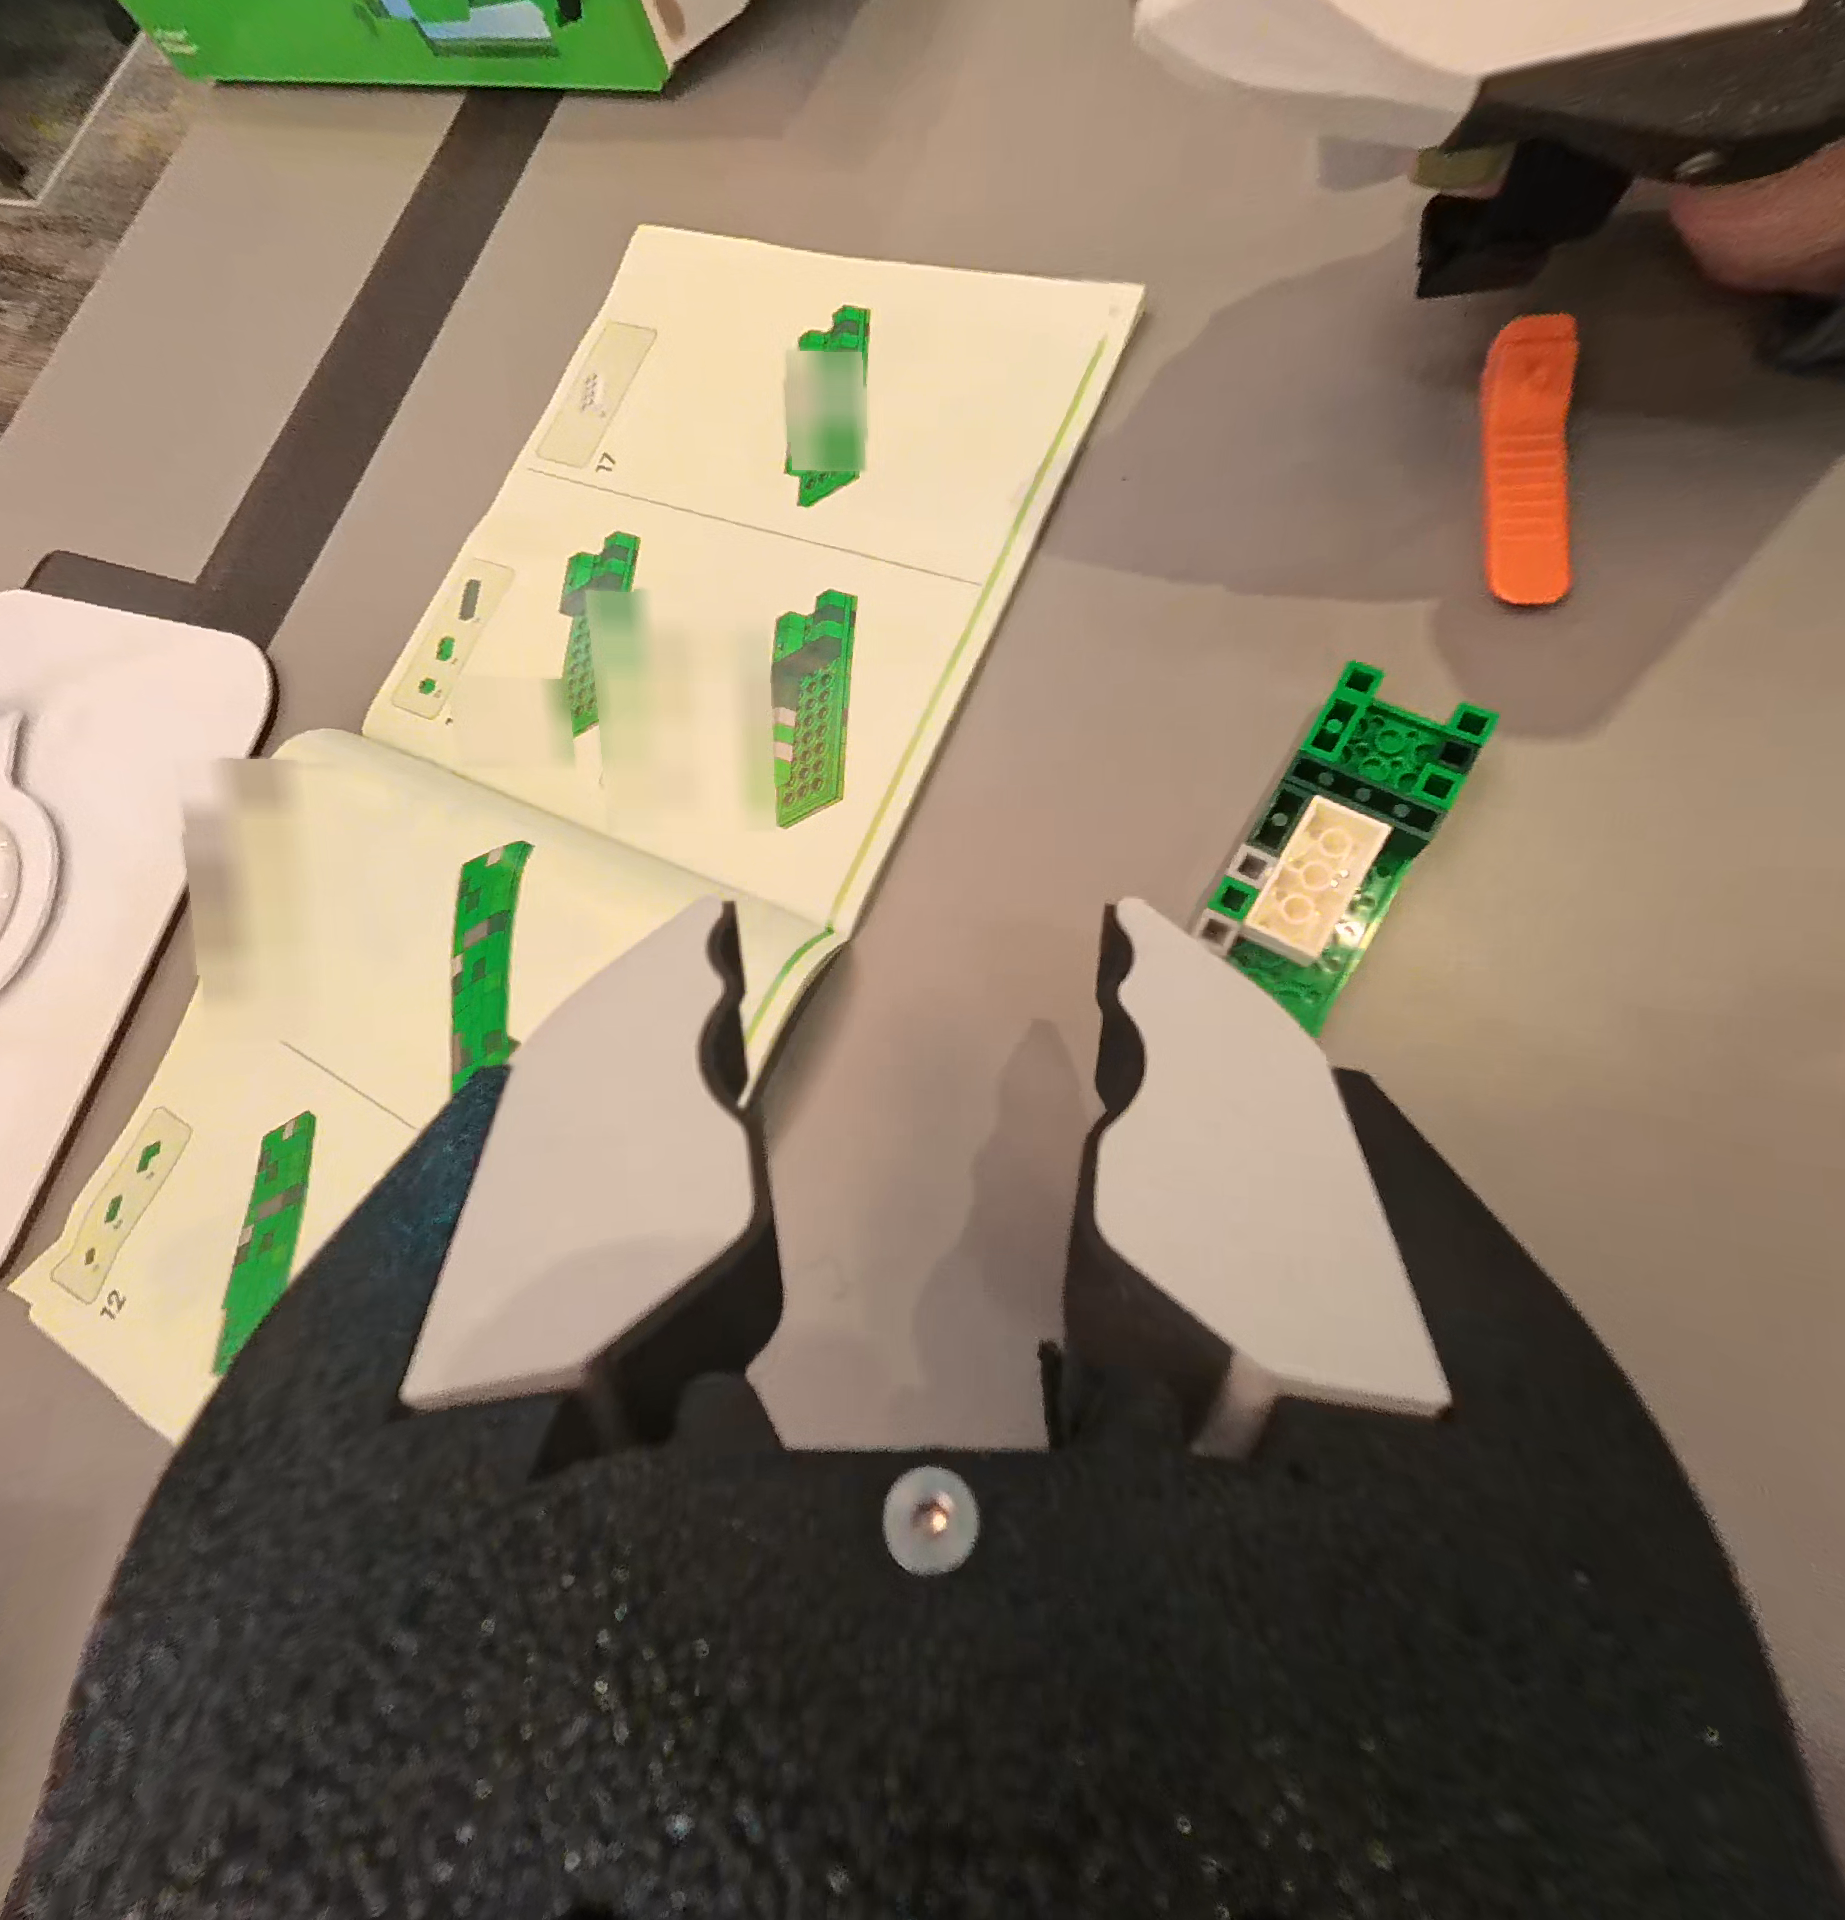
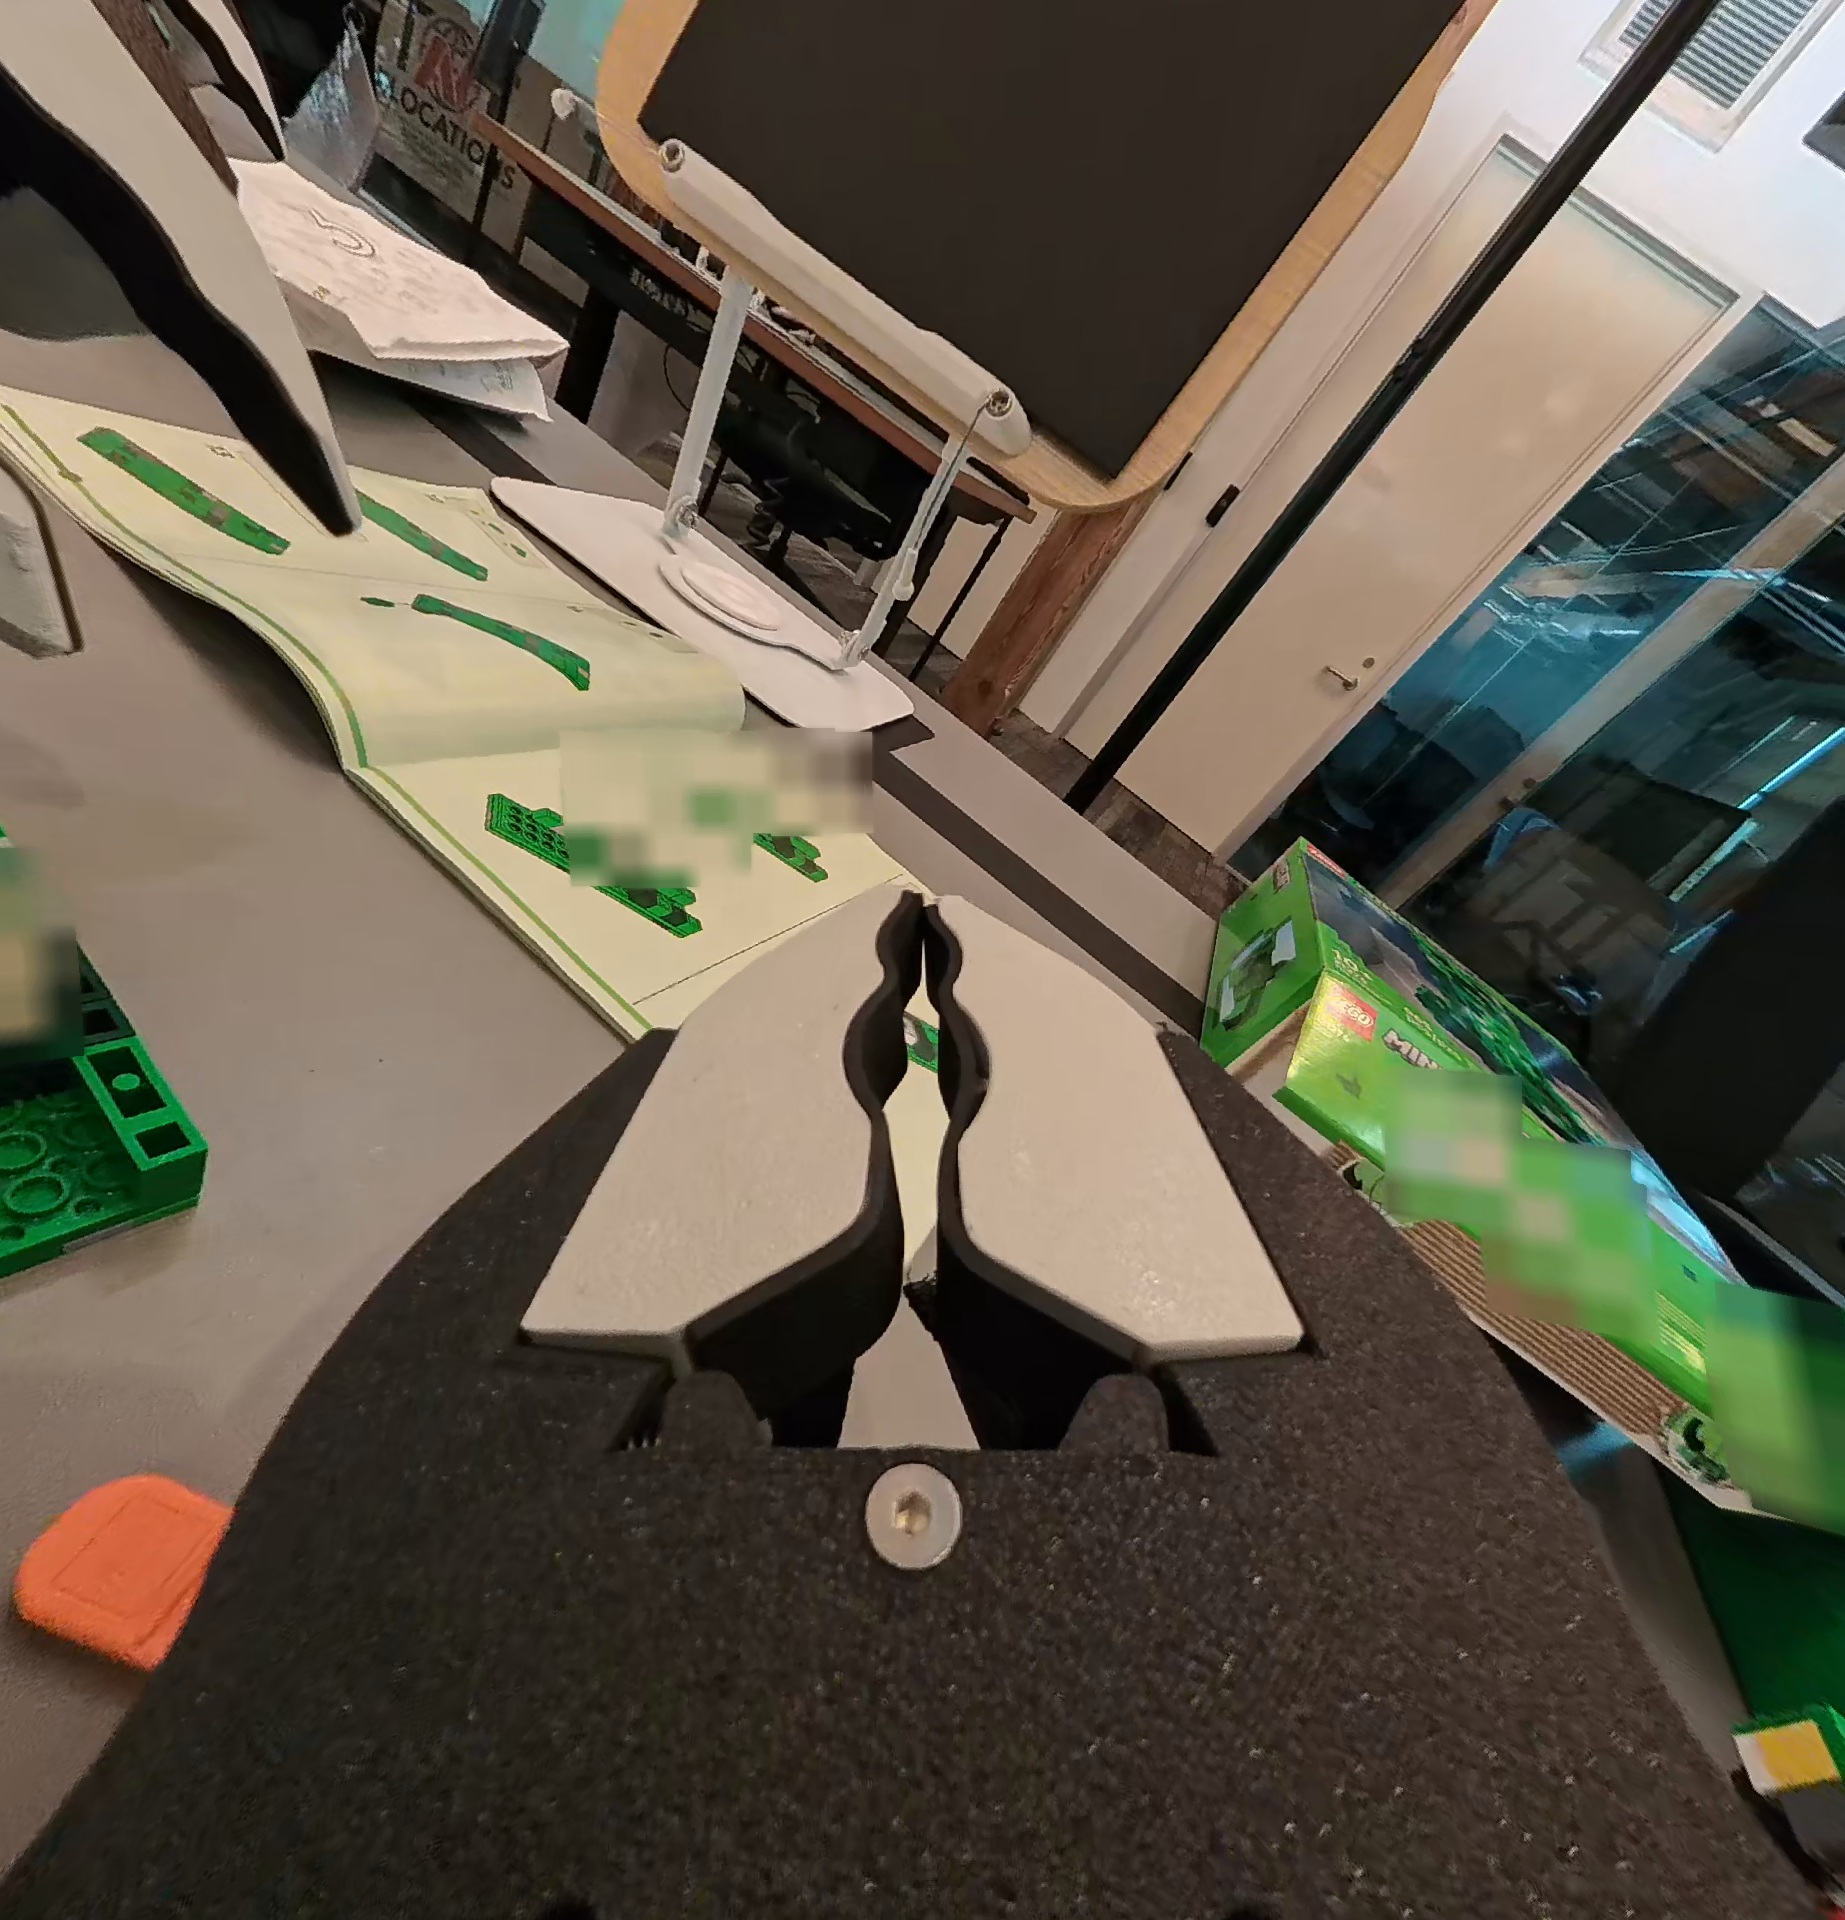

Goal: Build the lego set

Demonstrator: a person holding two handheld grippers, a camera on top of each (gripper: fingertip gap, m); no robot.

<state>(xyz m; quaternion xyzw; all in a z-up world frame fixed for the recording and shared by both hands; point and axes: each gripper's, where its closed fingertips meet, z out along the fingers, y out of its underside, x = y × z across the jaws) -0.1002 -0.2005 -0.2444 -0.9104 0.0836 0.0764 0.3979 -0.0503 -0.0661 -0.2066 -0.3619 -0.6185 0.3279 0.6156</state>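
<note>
- the left gripper (image 1: 918, 935) is held wide open and empty above the table (image 1: 1313, 1299).
- the right gripper (image 2: 923, 920) is closed, nothing seen gripped.
- the green lego build (image 1: 1333, 842) lies just right of the booklet (image 1: 793, 582).
- the green box (image 2: 1417, 1060) is partly blurred; its contents cannot be seen.

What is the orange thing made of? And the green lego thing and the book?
The orange tool looks like hard matte plastic, with moulded ridges. The green lego piece looks like glossy hard plastic: it catches light, with sharp moulded tubes underneath. The instruction booklet looks like thin printed paper, creased at its fold and lying slightly curved.
</note>
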